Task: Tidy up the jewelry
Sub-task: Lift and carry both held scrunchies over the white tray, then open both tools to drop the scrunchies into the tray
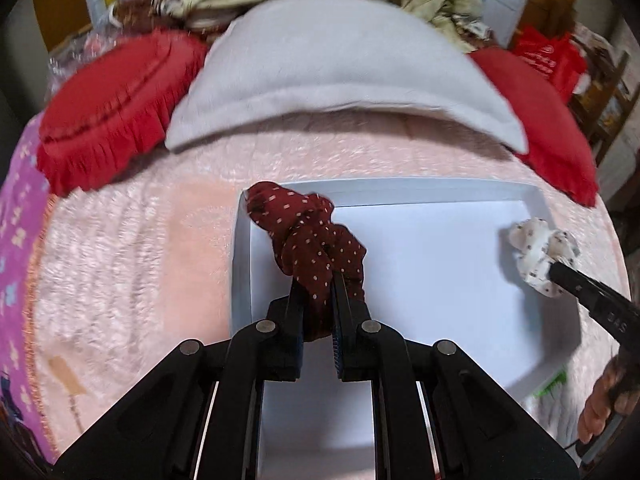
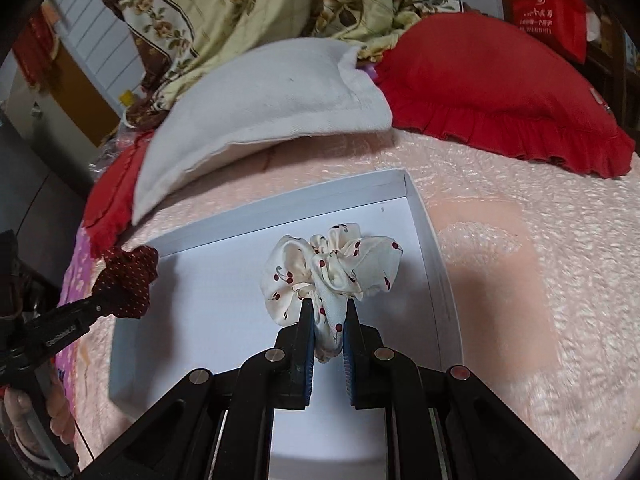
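Observation:
My left gripper is shut on a dark red scrunchie with white dots, which hangs over the left part of a shallow white box on the bed. My right gripper is shut on a cream scrunchie with red cherries, held over the right part of the same white box. In the left wrist view the cream scrunchie shows at the box's right edge. The red scrunchie appears at the box's left edge in the right wrist view. The box floor looks bare.
The box lies on a pale pink fuzzy blanket. Behind it are a white pillow, red frilled pillows and a crumpled floral quilt. A red bag sits at the far right. A hand grips the right tool.

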The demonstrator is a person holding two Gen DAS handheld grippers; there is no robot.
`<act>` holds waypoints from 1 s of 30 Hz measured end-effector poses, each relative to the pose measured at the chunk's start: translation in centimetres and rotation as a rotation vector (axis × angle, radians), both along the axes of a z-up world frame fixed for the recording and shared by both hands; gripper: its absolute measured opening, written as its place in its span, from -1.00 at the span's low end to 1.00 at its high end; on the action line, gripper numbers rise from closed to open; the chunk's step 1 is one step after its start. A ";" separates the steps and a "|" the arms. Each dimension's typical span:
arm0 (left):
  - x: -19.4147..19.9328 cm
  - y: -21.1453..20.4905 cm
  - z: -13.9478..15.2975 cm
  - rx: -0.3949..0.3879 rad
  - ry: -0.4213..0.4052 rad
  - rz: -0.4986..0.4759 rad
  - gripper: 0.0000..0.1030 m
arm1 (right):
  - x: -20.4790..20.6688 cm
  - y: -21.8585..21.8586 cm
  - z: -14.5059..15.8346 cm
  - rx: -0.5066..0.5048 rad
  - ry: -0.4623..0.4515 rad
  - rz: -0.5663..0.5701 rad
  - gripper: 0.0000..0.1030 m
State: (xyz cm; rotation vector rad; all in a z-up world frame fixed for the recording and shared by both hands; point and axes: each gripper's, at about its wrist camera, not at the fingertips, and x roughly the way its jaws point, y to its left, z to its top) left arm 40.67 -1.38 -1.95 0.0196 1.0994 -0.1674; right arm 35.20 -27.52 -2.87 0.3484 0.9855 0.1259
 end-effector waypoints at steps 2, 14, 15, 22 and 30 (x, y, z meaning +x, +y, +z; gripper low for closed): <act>1.0 0.2 -0.9 0.007 0.002 0.017 -0.82 | 0.6 -0.1 -0.5 -0.009 0.004 -0.004 -0.77; 2.2 2.1 -0.5 -0.122 -0.045 0.045 0.04 | 1.2 -0.5 -0.4 -0.061 -0.029 -0.050 -0.01; 2.0 2.4 -0.2 -0.130 -0.048 0.048 0.06 | 1.0 -0.5 -0.1 -0.061 -0.034 -0.055 -0.01; -1.0 4.0 3.2 -0.160 -0.064 0.064 0.06 | -3.2 -1.1 3.8 -0.046 -0.116 -0.063 -0.01; -9.3 6.0 7.8 -0.138 -0.124 0.087 0.06 | -10.2 -1.5 5.4 0.057 -0.109 -0.063 -0.01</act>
